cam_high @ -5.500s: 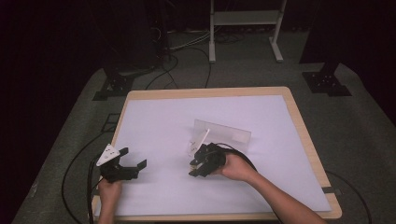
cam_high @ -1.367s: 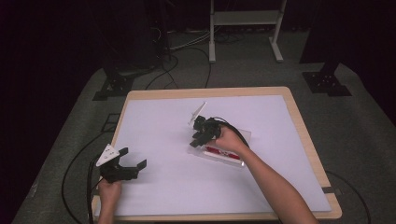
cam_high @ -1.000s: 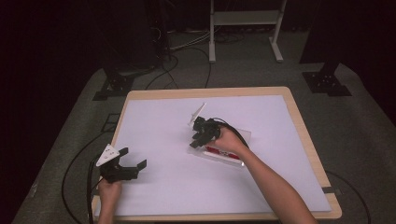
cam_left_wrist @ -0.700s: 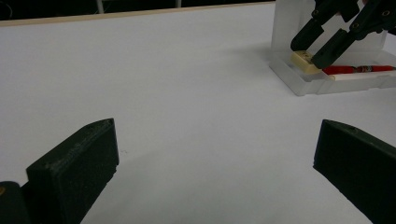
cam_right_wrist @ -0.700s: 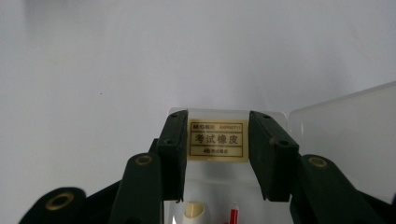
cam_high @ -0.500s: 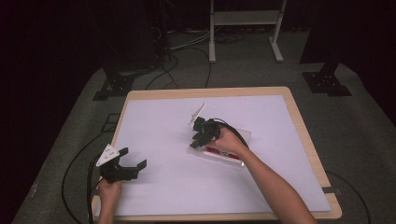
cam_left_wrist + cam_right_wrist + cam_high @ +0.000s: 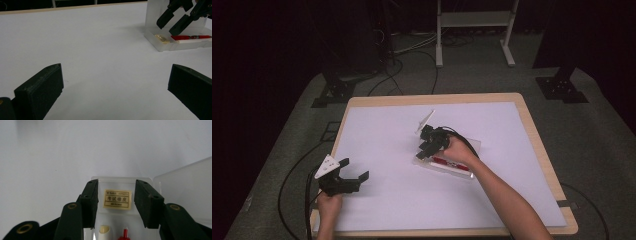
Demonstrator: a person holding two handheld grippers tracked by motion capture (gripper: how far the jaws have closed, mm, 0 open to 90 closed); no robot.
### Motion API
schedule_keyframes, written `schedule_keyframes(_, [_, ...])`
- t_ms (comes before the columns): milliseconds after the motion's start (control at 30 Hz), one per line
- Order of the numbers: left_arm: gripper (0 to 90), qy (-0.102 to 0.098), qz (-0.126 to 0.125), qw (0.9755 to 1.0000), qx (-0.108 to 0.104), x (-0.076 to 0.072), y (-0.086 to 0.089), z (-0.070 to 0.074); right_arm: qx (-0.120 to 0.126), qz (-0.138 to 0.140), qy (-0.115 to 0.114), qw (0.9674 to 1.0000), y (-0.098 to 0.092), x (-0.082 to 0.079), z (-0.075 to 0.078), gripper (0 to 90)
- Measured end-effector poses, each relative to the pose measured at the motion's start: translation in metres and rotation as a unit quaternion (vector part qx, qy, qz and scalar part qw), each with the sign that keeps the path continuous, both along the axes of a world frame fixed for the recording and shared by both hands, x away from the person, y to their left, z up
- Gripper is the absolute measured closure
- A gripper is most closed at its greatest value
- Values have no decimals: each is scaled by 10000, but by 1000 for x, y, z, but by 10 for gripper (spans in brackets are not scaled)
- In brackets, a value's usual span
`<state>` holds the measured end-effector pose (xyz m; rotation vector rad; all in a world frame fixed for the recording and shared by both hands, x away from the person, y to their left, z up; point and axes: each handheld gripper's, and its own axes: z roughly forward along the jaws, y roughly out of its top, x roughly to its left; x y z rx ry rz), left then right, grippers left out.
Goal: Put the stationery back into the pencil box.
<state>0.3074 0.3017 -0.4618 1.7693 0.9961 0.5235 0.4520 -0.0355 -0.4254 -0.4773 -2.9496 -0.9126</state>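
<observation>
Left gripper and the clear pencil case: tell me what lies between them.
Nothing: bare white table cover runs from the left gripper to the pencil case, seen in the high view and left gripper view.

Two black blocky jaws of the left gripper (image 7: 115, 96) spread wide over bare white table sheet (image 7: 100, 47), nothing between. Far right: clear frosted plastic case (image 7: 160, 43), holding a red pen (image 7: 190, 37) and a small yellow-labelled eraser (image 7: 162, 39) (label unreadable). Right gripper (image 7: 175, 21) poised above, jaws parted.
</observation>
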Motion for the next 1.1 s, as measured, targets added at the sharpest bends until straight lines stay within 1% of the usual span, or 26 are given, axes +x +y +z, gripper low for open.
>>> schedule_keyframes(67, [0, 10, -7, 10000, 13, 0, 0, 0, 37, 11, -37, 10000, -2, 0, 2, 533])
schedule_keyframes(333, [0, 14, 2, 10000, 20, 0, 0, 0, 114, -46, -66, 9999, -13, -4, 10, 512])
schedule_keyframes(500, [0, 2, 7, 10000, 10, 0, 0, 0, 215, -112, -85, 9997, -24, -7, 16, 495])
schedule_keyframes(600, [0, 5, -2, 10000, 29, 0, 0, 0, 214, -135, -106, 9996, -30, -9, 18, 481])
schedule_keyframes(767, [0, 4, 0, 10000, 25, 0, 0, 0, 301, -169, -108, 9993, -38, -12, 23, 466])
schedule_keyframes(1100, [0, 1, -10, 10000, 27, 0, -1, 0, 406, -175, -172, 9989, -48, -20, 32, 431])
